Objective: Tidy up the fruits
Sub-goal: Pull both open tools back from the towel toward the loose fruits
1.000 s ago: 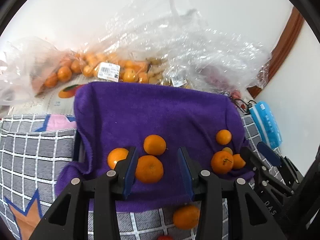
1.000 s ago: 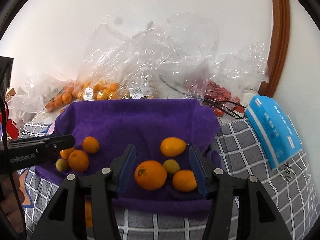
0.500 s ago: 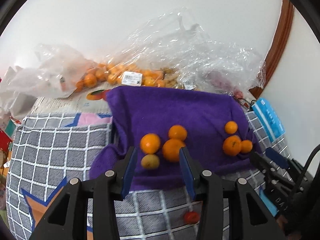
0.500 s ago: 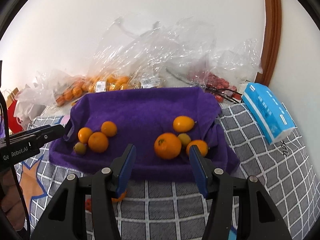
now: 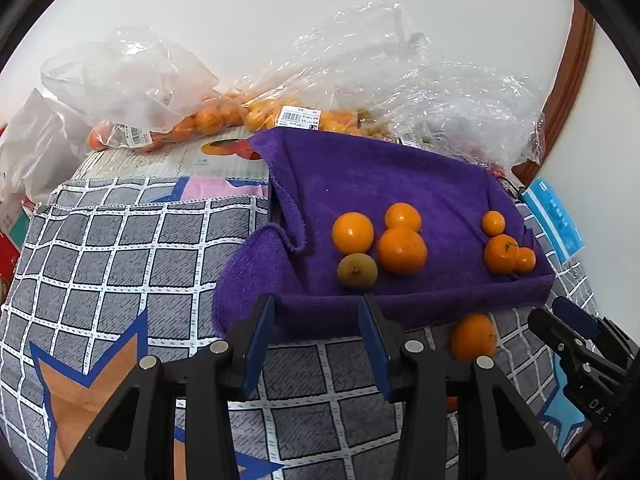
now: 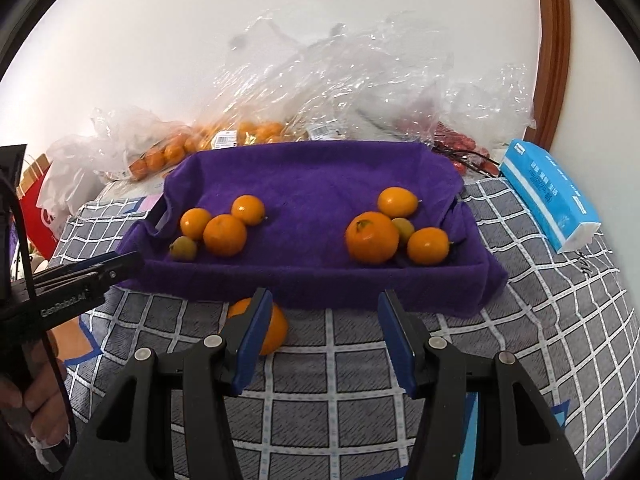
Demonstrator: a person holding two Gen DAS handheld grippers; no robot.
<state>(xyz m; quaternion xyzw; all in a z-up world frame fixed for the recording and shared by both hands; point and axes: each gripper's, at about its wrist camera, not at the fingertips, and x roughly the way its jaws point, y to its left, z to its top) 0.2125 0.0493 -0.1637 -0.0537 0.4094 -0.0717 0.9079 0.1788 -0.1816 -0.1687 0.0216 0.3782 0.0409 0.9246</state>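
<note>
Fruits (image 5: pixel 401 250) sit in two clusters on the purple towel (image 5: pixel 400 184), centre frame; left gripper (image 5: pixel 316 344) fingers apart, empty.
Right view: right gripper (image 6: pixel 324 340) fingers apart, empty; stray orange (image 6: pixel 268 326) beside the left finger could roll if nudged.

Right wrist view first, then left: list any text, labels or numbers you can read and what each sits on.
"GenRobot.AI" on the left claw, seen from the right wrist.
"DAS", cut off, on the right claw, seen from the left wrist.
Blue tissue pack: white print, too blurred to read.
Barcode price stickers on the clear fruit bags: too small to read.
Red bag: white marks, unreadable.
</note>
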